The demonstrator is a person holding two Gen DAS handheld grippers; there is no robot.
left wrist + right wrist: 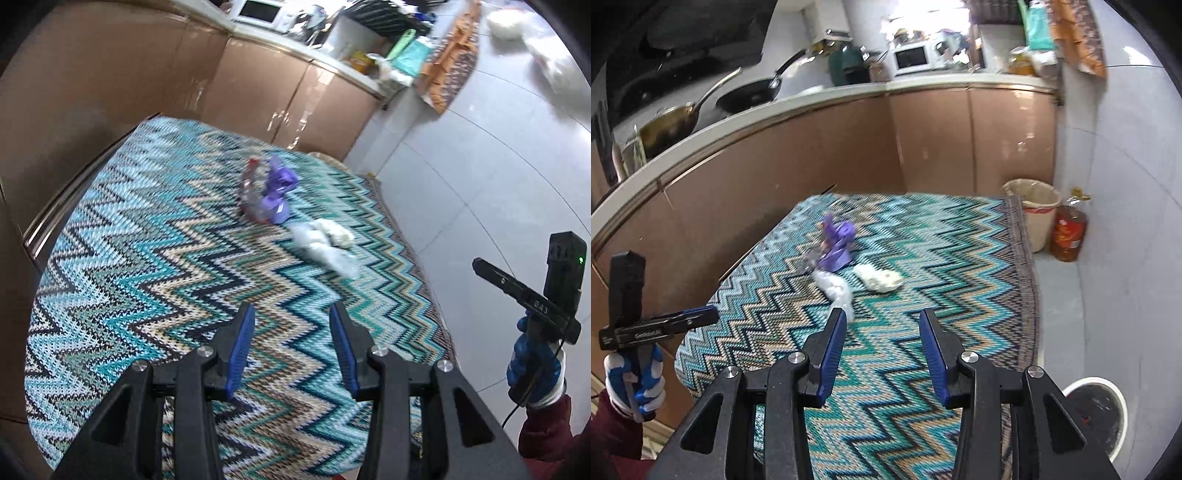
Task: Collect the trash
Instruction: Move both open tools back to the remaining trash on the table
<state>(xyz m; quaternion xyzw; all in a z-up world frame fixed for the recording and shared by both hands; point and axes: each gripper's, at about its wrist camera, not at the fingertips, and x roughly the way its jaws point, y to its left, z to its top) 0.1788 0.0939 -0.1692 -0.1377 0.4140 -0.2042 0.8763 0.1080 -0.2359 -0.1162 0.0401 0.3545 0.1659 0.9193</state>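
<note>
1. Our left gripper (291, 314) has its jaws apart, nothing between them, above the zigzag rug (147, 258).
2. Our right gripper (882, 317): same, parted and empty.
3. Trash lies mid-rug: purple wrapper (836, 242), clear plastic bag (836, 288) touching it, white crumpled wad (879, 278) just beside.
4. Lined waste bin (1032, 206) stands off the rug's far corner, beside an oil bottle (1067, 232).

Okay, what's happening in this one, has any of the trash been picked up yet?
Not yet. A person in blue-and-white gloves holds the left tongs and right tongs, both open and empty, above a zigzag-patterned teal rug. Lying on the rug are a crumpled purple wrapper, a clear crumpled plastic bag and a white crumpled tissue wad. A lined waste bin stands beyond the rug's far corner.
</note>
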